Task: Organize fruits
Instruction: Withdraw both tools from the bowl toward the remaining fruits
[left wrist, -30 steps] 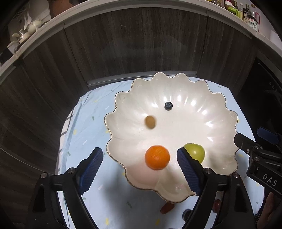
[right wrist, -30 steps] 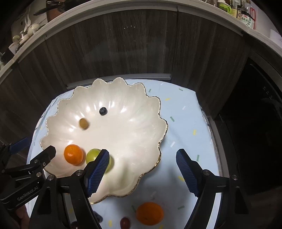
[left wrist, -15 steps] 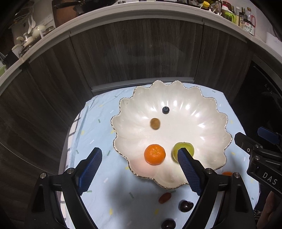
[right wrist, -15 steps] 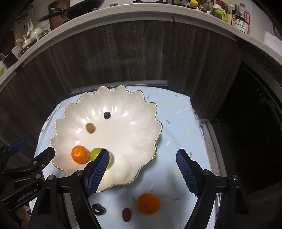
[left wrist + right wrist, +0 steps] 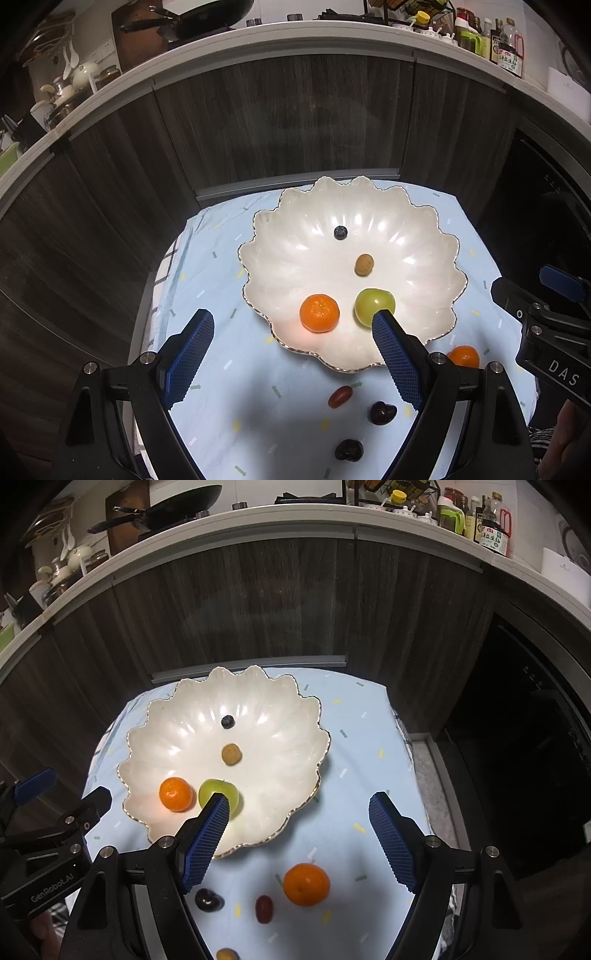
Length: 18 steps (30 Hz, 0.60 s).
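Both the left gripper [image 5: 291, 354] and right gripper [image 5: 299, 834] are hanging with jaws apart and empty, having pulled back and up, so cherries [image 5: 383, 412] and a loose mandarin [image 5: 306, 884] are now showing on the cloth [image 5: 354, 746]. Beyond them, the scalloped bowl [image 5: 424, 236] is holding a mandarin, green fruit [image 5: 375, 302], nut and blueberry [image 5: 340, 232].

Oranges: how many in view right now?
2. One orange sits in the scalloped bowl, just left of the green fruit. The other orange lies on the blue cloth in front of the bowl. More could be out of frame.
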Motion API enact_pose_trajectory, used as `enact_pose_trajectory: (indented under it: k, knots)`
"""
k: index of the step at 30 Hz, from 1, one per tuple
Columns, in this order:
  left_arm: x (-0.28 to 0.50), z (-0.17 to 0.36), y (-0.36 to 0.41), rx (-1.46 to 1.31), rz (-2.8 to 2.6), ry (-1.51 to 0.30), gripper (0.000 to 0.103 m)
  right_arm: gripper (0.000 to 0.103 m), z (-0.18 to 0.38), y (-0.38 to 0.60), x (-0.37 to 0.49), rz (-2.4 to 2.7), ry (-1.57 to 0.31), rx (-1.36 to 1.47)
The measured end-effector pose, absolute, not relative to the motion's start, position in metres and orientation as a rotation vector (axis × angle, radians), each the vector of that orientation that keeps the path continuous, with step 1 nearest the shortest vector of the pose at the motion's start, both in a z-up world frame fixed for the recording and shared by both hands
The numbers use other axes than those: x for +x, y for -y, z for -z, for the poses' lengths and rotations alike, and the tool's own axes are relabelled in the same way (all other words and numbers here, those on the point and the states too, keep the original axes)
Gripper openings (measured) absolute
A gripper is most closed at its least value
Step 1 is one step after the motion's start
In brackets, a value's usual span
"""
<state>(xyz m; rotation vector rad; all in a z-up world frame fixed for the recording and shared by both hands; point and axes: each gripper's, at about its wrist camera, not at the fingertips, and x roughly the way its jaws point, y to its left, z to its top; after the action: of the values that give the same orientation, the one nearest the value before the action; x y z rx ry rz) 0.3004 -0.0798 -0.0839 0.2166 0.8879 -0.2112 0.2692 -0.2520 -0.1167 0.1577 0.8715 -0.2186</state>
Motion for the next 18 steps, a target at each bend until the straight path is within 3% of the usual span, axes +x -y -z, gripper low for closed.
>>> enact_pose_trajectory:
  k: [18]
  knots:
    - [0.277,0.078,0.075,0.219,0.209,-0.881,0.088,0.079,0.11,0.246,0.247,0.219,-0.857,0.151]
